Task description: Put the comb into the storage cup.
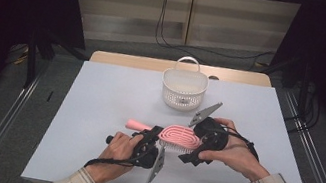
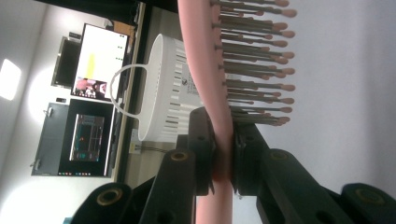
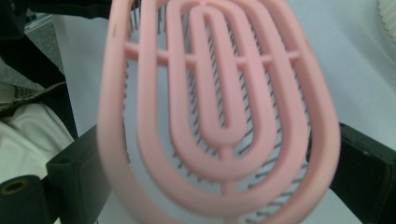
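Note:
A pink hairbrush with a slotted oval head hangs just above the white table sheet, bristles down. My left gripper is shut on the brush's neck where the handle meets the head; in the left gripper view the pads clamp the pink stem below the bristles. My right gripper comes in from the right, its jaws standing wide on either side of the head. In the right gripper view the head spans the gap between the black jaws of my right gripper; I see no firm press.
A white slotted basket with a hoop handle stands behind the brush near the table's far edge, also visible as the basket in the left gripper view. Dark floor and metal rails flank the table.

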{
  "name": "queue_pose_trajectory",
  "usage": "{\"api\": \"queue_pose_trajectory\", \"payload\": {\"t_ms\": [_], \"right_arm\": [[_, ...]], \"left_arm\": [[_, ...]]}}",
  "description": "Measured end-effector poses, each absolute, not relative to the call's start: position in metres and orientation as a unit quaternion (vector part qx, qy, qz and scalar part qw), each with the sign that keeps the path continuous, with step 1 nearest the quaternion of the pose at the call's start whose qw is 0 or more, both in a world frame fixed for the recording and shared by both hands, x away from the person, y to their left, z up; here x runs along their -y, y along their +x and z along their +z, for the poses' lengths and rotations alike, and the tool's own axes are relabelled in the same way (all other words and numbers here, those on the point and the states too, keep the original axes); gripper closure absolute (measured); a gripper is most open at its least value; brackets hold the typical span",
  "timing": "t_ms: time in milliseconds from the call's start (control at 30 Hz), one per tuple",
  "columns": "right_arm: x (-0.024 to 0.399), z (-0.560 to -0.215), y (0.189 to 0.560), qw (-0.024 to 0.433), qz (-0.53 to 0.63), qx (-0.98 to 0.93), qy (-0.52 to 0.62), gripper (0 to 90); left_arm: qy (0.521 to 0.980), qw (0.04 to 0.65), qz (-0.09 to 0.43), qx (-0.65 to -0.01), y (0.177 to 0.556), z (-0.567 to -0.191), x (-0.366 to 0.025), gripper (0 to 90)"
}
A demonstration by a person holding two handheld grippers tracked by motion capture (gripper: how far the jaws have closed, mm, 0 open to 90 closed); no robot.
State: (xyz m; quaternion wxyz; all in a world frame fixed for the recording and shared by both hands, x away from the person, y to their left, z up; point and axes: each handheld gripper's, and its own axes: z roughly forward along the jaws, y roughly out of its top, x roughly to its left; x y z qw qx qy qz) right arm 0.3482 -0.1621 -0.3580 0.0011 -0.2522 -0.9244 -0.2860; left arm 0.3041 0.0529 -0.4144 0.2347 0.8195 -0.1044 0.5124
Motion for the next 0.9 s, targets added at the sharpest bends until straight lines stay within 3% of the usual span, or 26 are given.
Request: {"api": "queue_pose_trajectory", "payload": {"t_ms": [667, 900], "right_arm": [[0.178, -0.362, 0.34, -0.027, -0.303, 0.916, -0.263, 6.0], [0.184, -0.366, 0.344, -0.064, -0.318, 0.897, -0.301, 5.7]], "left_arm": [[0.831, 0.298, 0.47, 0.025, 0.317, -0.406, -0.077, 80.9], [0.834, 0.322, 0.447, -0.007, 0.323, -0.402, -0.081, 80.9]]}}
